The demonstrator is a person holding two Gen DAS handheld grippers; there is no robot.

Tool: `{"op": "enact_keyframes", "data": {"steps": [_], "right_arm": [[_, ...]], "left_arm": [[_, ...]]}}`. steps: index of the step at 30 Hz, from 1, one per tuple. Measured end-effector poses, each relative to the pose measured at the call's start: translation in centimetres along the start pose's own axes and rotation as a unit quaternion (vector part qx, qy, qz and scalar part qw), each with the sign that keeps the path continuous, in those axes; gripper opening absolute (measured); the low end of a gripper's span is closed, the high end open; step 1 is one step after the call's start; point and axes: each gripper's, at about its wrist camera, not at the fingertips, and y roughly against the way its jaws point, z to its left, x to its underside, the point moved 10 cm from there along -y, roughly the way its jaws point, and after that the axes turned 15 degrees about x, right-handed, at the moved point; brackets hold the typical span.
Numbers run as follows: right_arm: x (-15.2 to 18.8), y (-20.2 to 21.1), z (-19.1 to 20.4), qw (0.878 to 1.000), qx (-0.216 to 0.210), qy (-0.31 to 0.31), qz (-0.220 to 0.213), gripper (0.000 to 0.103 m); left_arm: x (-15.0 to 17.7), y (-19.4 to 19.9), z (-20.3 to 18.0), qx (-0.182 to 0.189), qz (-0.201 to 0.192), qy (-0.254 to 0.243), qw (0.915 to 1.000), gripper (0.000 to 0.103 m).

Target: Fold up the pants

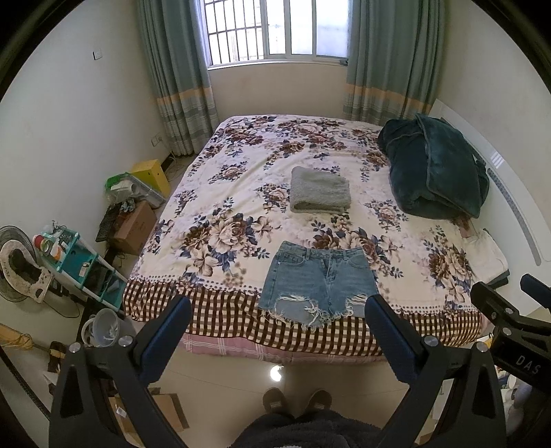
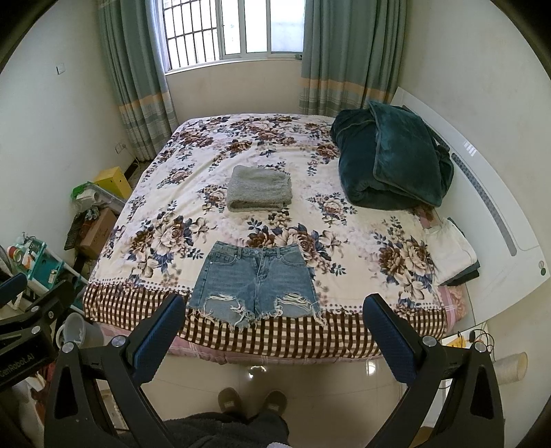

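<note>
Well beyond both claws (image 1: 277, 310) (image 2: 273, 308), shorts (image 1: 318, 284)

A folded grey towel (image 1: 319, 189) and dark green blanket (image 1: 435, 165) lie on the floral bedspread (image 1: 220, 193)

I'm working in a home bedroom: a bed (image 1: 241, 206) with a floral cover, curtains (image 1: 175, 75) framing a barred window (image 1: 272, 31), household clutter along the wall.

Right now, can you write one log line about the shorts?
stage: not started | denim shorts: flat, unfolded, near bed edge | left gripper: open, empty | right gripper: open, empty
</note>
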Motion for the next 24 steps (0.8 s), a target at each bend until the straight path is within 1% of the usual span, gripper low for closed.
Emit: {"op": "enact_keyframes", "data": {"steps": [6,8,13,17,19,21,22,24], "right_arm": [[0.1,-0.3,0.0,1.000,0.000,0.001,0.002,0.103],[-0.5,1.3,0.9,1.000,0.000,0.000,0.005,0.103],[-0.7,1.3,1.2,1.000,-0.001,-0.004,0.015,0.103],[-0.1,-0.2,1.1,1.000,-0.003,-0.011,0.025,0.103],[-0.4,-1.1,1.2,0.999,0.000,-0.017,0.032,0.103],[-0.3,-2.9,0.9,0.999,0.002,-0.024,0.038,0.103],[-0.6,-4.0,0.9,0.998,0.005,-0.029,0.046,0.103],[-0.8,-6.2,0.5,0.998,0.001,-0.041,0.055,0.103]], "left_arm": [[0.1,0.0,-0.3,0.003,0.001,-0.001,1.0000,0.103],[0.1,-0.1,-0.5,0.004,0.002,-0.002,1.0000,0.103],[0.2,-0.5,-1.1,0.007,0.007,-0.007,0.9999,0.103],[0.1,-1.3,-1.0,0.009,0.008,-0.010,0.9999,0.103],[-0.3,-2.1,-0.9,0.011,0.006,-0.012,0.9998,0.103],[-0.8,-3.4,-0.4,0.000,0.005,-0.017,0.9998,0.103],[-1.0,-4.2,-0.3,0.004,0.008,-0.019,0.9998,0.103],[-1.7,-6.2,0.1,-0.003,0.008,-0.025,0.9996,0.103]]}}
